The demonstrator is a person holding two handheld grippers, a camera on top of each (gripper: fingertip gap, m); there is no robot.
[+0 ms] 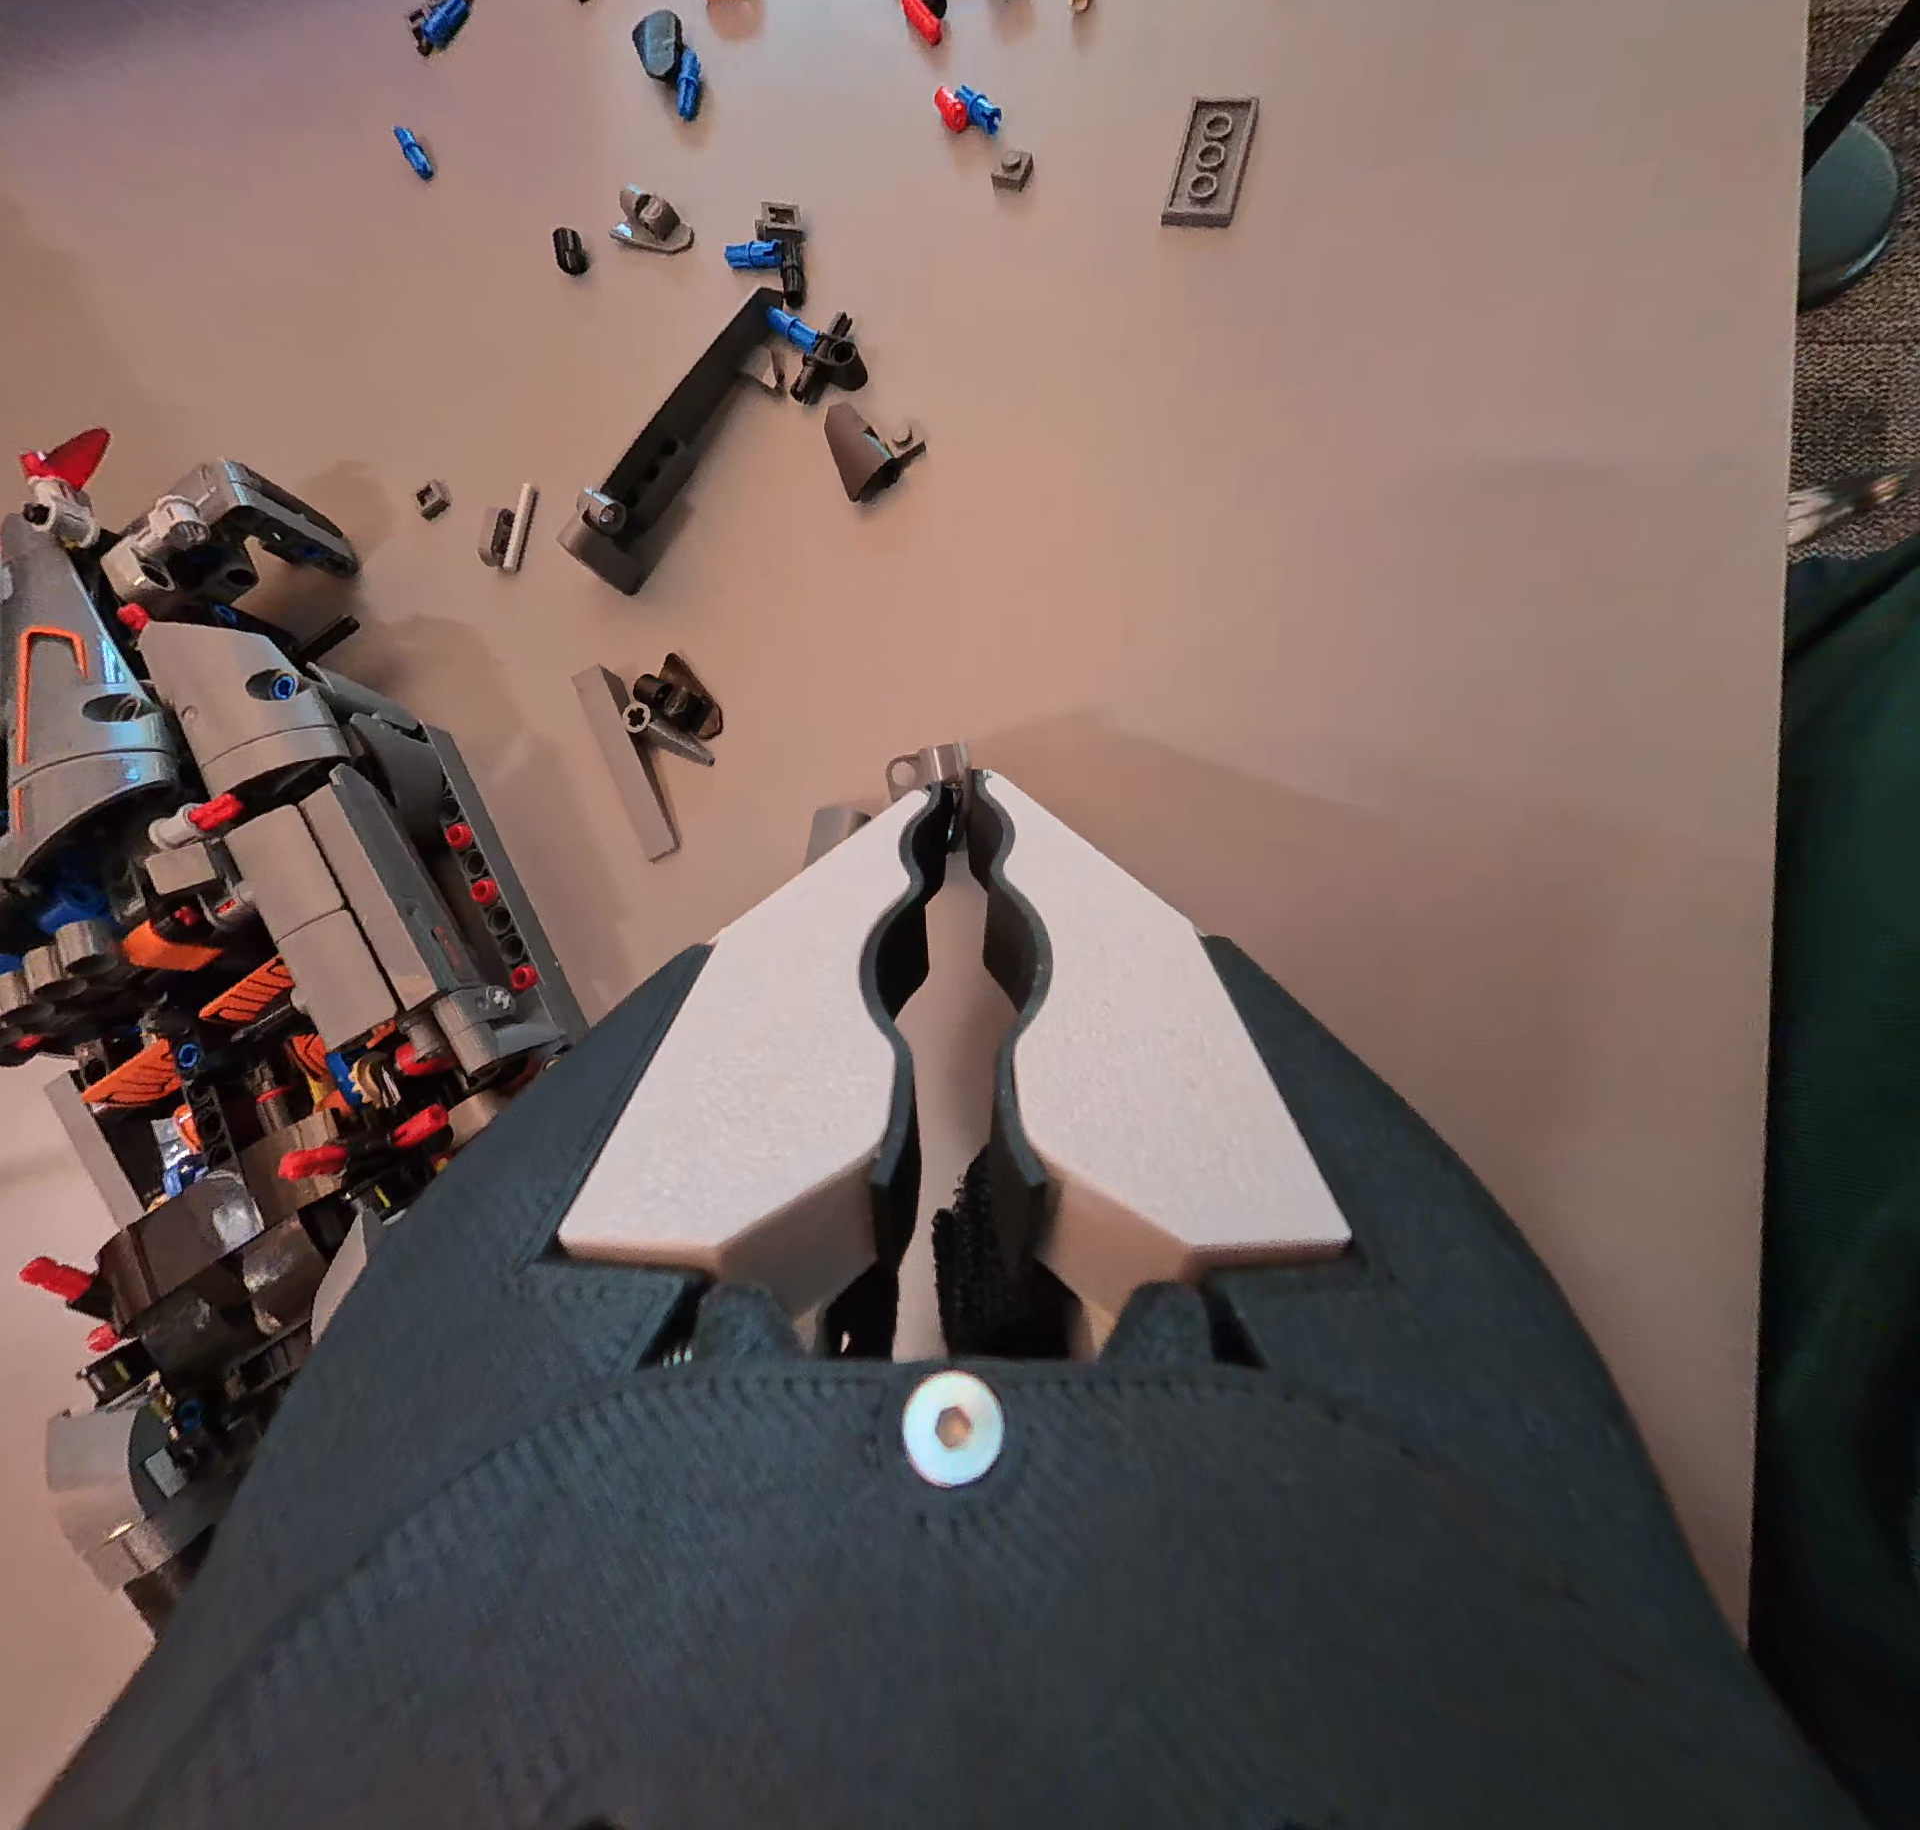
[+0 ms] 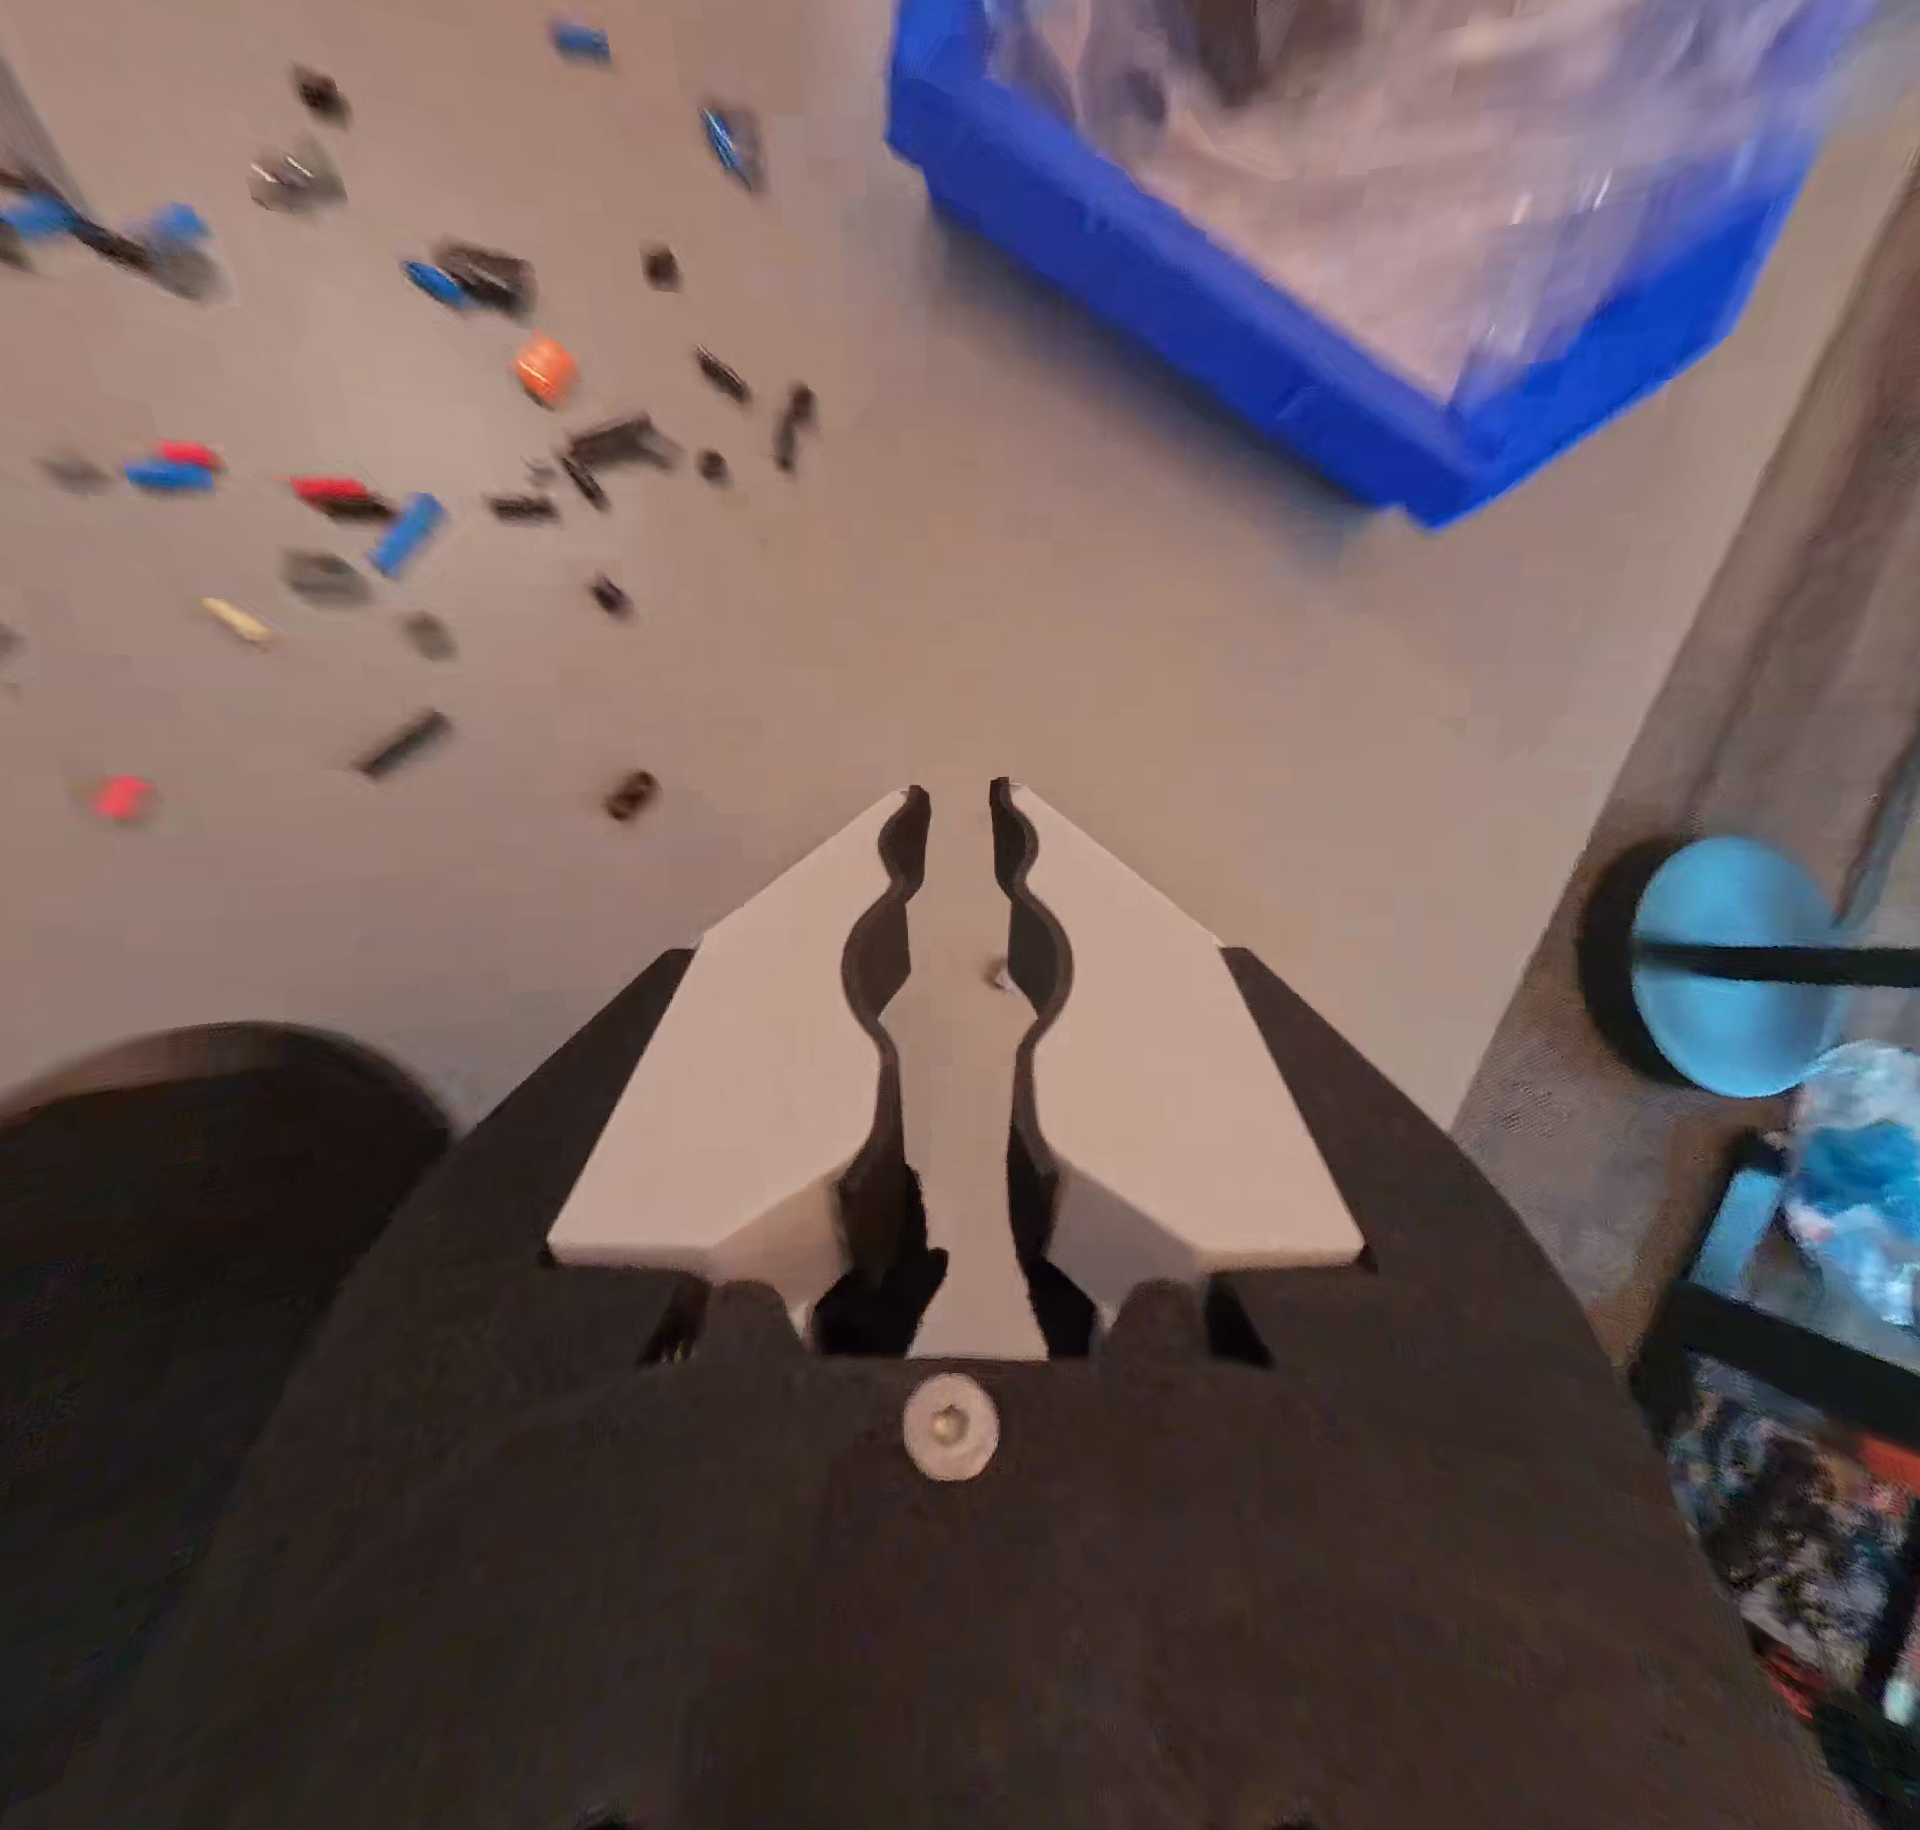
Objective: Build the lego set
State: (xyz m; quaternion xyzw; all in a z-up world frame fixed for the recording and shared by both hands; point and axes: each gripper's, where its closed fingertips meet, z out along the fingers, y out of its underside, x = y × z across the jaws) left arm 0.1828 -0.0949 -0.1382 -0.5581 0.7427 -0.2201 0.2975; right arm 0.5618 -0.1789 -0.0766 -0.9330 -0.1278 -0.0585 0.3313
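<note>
My left gripper [image 1: 954, 783] is shut on a small grey lego piece [image 1: 928, 768] that pokes out past its tips, above the pale table [image 1: 1403, 533]. The partly built grey, black and orange lego model [image 1: 270, 897] lies to the left of it. Loose lego pieces lie beyond, among them a long black beam [image 1: 665, 450] and a grey three-stud plate [image 1: 1208, 161]. My right gripper [image 2: 954, 793] is open by a narrow gap and empty, over bare table. Its view is blurred; scattered small pieces [image 2: 416, 492] lie to its left.
A blue bin [image 2: 1299, 346] holding clear plastic bags stands at the far right in the right wrist view. The table's right edge [image 1: 1782, 637] drops to carpet with a round stand base [image 2: 1725, 959]. A dark rounded shape [image 2: 187, 1209] is at lower left. There is about 40 centimetres between the tips of the two grippers. The grey three-stud plate [image 1: 1208, 161] lies some 15 centimetres from my left tips, 25 centimetres from my right tips.
</note>
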